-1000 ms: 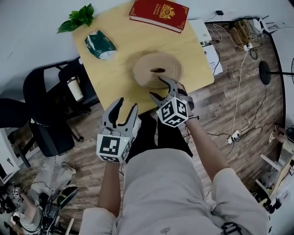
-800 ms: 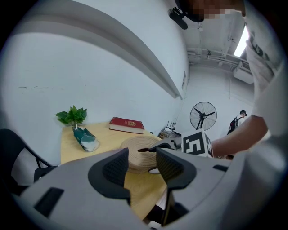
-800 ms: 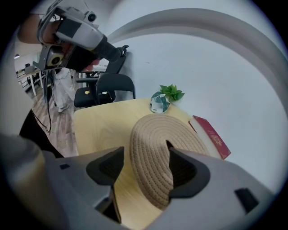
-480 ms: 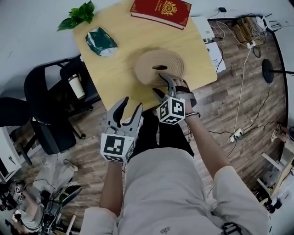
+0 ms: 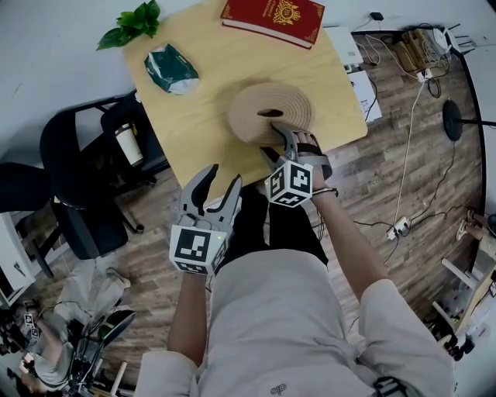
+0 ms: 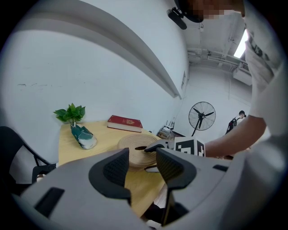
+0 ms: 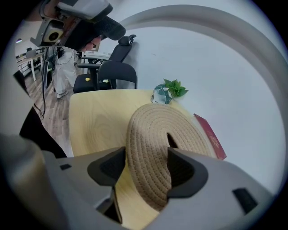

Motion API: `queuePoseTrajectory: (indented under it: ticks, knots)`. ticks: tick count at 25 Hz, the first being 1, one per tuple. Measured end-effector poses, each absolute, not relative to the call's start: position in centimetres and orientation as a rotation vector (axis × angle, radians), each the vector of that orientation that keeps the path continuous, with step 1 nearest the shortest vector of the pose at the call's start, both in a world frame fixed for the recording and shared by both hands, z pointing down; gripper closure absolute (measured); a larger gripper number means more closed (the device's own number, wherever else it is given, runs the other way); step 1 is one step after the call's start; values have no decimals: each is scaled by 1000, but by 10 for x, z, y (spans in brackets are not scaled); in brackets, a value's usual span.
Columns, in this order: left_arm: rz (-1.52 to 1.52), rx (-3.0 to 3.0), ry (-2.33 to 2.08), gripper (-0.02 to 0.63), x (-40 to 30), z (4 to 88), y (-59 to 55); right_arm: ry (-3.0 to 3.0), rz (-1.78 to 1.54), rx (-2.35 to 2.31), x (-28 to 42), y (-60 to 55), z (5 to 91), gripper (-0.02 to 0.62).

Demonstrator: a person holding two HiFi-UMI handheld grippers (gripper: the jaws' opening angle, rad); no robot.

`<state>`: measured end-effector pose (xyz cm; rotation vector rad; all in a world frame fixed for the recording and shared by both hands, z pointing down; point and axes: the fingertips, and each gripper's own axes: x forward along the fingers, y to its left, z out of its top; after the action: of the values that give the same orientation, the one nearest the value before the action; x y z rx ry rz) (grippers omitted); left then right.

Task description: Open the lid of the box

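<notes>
The wooden table (image 5: 194, 116) is seen from above, and the box is set close to its near edge, toward the right corner, presumably so that it can be reached without leaning. Only the round woven lid (image 5: 256, 102) of the box can be made out, seated flat with a slot at its middle, so the lid is judged not yet lifted. A red book (image 5: 271, 19) is laid at the far edge, well apart from the work. The right gripper (image 5: 269, 137) is tipped downward over the near edge with its jaws wide apart; they have just been closing, and the near half of the lid is taken between them, one jaw at the slot and the other at the rim, apparently to gain a hold for lifting. The left gripper (image 5: 223, 177) is held back off the near edge, jaws apart and nothing between them, probably to stay clear. A green packet (image 5: 170, 68) is placed by the left edge, and a small leafy plant (image 5: 130, 27) at the far left corner.
</notes>
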<state>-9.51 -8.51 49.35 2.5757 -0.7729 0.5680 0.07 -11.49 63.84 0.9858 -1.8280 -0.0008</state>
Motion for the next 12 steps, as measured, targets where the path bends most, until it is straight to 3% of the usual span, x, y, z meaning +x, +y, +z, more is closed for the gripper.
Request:
queuePoseTrajectory:
  ticks: [12]
  knots:
    - [568, 2581, -784, 433, -97, 491, -87, -1815, -18, 982, 2, -116, 637, 327]
